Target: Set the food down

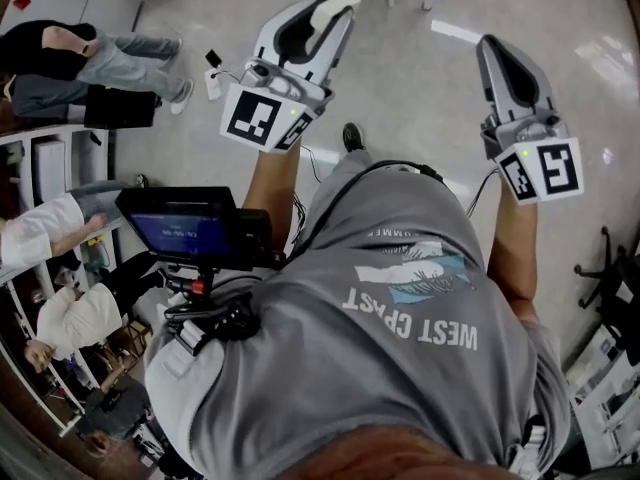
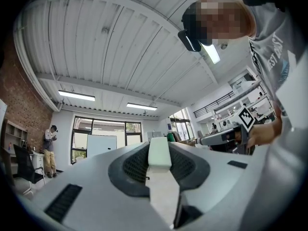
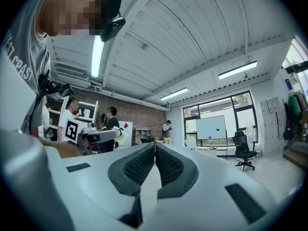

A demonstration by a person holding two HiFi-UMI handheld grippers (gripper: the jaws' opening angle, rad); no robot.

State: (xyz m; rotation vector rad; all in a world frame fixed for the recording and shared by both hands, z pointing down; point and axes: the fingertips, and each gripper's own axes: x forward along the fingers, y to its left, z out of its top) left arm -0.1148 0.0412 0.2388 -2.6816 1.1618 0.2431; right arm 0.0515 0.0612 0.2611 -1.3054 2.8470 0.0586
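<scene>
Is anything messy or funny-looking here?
Nothing is spilled or broken. One odd thing: the left hand-held gripper pinches a pale block up in the air, with only floor under it and nothing close to set it on.

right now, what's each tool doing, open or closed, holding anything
Left tool: closed on a pale block.
Right tool: closed, with nothing between its jaws.
</scene>
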